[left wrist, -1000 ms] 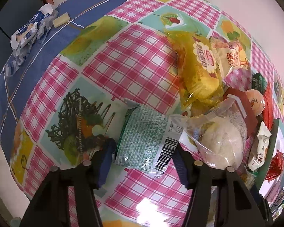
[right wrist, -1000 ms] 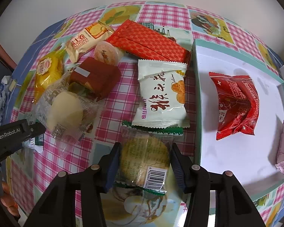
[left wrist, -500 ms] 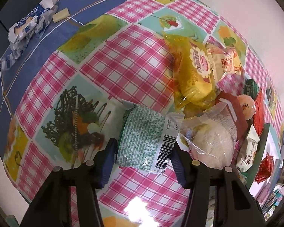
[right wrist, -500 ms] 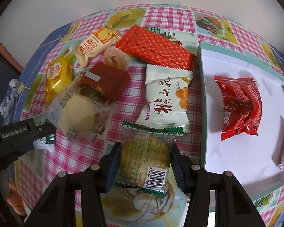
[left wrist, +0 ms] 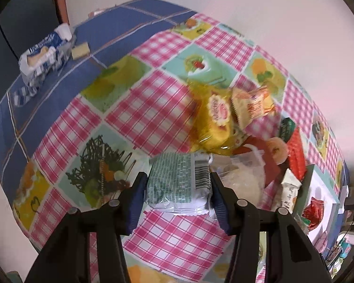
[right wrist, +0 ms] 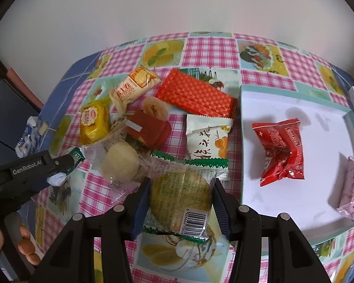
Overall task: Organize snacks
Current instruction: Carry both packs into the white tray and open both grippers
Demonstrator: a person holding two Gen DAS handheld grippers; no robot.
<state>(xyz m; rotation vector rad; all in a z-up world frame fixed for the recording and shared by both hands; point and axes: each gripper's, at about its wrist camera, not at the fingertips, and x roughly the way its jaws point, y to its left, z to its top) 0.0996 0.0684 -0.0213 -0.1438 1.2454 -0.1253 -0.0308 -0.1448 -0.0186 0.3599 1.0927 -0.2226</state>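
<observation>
Blue-padded fingers of the left gripper pinch a green-and-white snack packet with a barcode, raised off the checked tablecloth. Closed likewise, the right gripper clamps a clear green-edged pastry packet from both sides, just left of the white tray. Inside the tray lie a red wrapper and, at its right edge, a pink packet. Far behind the held pastry, more snacks crowd together, among them a yellow cake packet and a white packet.
</observation>
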